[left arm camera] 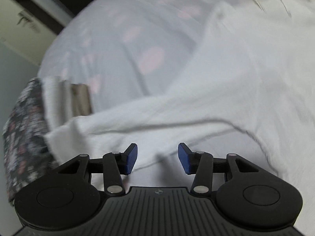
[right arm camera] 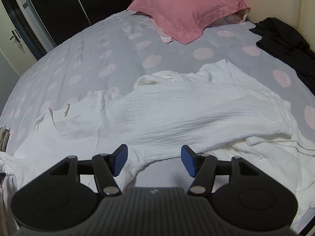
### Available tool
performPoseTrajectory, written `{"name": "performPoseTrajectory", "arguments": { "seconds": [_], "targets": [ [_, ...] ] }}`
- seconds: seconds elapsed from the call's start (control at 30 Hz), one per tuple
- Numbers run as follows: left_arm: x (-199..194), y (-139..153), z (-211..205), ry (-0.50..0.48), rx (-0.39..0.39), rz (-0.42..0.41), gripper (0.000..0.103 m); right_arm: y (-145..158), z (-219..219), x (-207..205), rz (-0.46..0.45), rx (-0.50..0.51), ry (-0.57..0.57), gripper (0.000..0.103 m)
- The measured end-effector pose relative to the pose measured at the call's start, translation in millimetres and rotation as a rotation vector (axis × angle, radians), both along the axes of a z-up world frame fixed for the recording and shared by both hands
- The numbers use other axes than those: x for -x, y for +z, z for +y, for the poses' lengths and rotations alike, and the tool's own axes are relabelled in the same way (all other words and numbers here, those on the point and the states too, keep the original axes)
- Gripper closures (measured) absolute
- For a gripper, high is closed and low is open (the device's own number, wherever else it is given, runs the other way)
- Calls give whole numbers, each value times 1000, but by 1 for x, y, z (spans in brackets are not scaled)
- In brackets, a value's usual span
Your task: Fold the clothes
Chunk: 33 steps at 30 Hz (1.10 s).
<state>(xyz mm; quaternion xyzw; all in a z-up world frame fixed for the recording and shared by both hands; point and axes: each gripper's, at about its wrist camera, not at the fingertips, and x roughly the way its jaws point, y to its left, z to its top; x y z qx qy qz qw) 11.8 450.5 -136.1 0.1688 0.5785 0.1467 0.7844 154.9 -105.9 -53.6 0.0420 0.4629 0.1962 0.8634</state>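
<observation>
Shirt, white and crinkled, lies spread across the near half of the bed, on the grey sheet with pink dots. One panel is turned over the body, so a first fold appears made; the result is loose and uneven. A sleeve or side section trails toward the left edge of the right wrist view, and more white cloth bunches at the lower right. The collar end (a small tab shows there) sits at left, unfolded. I judge the task to be at an early to middle stage: the sides still need bringing in, the length needs halving, and the creases need smoothing.

Left gripper hangs just above a fold of the shirt, jaws parted, nothing between the pads. That view is blurred, so fine detail of the cloth edge beneath cannot be confirmed. Right gripper is also spread, empty, poised over the near hem where the cloth meets bare sheet.

Other items noted: a pink pillow at the head of the bed, a black garment at the far right, well apart from the shirt, and a dark patterned cloth with a stack of pale folded pieces at the left edge. Neither gripper touches any of these.
</observation>
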Motion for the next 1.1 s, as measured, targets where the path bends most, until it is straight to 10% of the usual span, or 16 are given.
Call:
{"name": "performPoseTrajectory", "arguments": {
  "seconds": [0.17, 0.4, 0.63, 0.8, 1.0, 1.1],
  "targets": [
    [-3, -29, 7, 20, 26, 27, 60, -3, 1, -3, 18, 1, -4, 40],
    [0, -31, 10, 34, 86, 39, 103, -5, 10, -3, 20, 16, 26, 40],
    [29, -9, 14, 41, 77, 140, 103, -7, 5, -3, 37, 6, 13, 40],
    [34, 2, 6, -35, 7, -11, 101, -8, 6, -1, 45, 3, 17, 40],
    [15, -21, -2, -80, 10, 2, 62, -9, 5, -3, 50, 8, 7, 39],
    [12, -34, -1, -66, -19, 14, 59, -10, 7, -5, 53, 12, 12, 39]
  ]
}}
